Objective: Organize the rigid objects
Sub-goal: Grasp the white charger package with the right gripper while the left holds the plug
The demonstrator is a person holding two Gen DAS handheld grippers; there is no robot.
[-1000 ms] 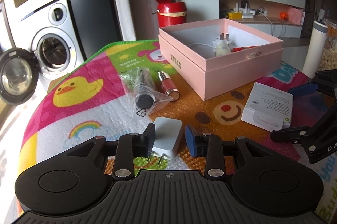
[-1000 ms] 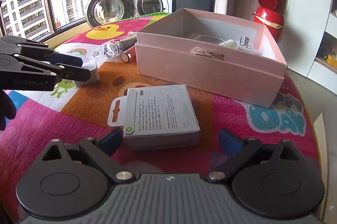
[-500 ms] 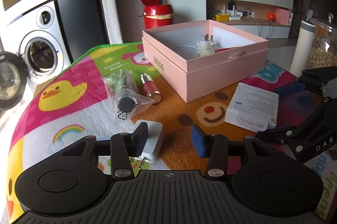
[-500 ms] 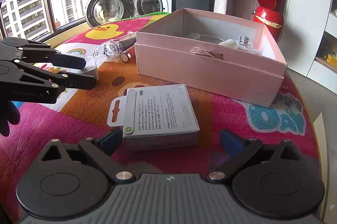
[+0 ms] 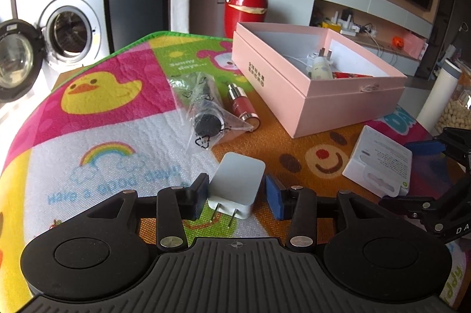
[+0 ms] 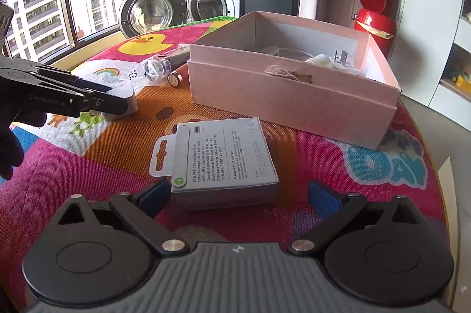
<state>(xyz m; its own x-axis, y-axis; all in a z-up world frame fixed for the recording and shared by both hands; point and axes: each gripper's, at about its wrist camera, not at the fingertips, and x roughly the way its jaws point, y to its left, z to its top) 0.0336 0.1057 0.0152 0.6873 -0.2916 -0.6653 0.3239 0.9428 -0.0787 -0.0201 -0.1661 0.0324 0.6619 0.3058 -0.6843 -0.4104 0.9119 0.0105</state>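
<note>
Flat, white charger (image 5: pixel 237 183) points prongs toward camera.

Your left gripper (image 5: pixel 236 197) tilts down toward the bench, with its jaws on either side of the white charger (image 5: pixel 237 186). They have just been closing. The left finger (image 5: pixel 197 196) lies against the charger's side, and a thin gap shows between the charger and the blue pad (image 5: pixel 274 201) on the right, so nothing is clamped. In the right wrist view, your dark-gloved left hand (image 6: pixel 10 142) grips the handle behind that gripper. Your right gripper (image 6: pixel 238 195) also points downward, off to the right of the charger, with its jaws spread wide.
</note>
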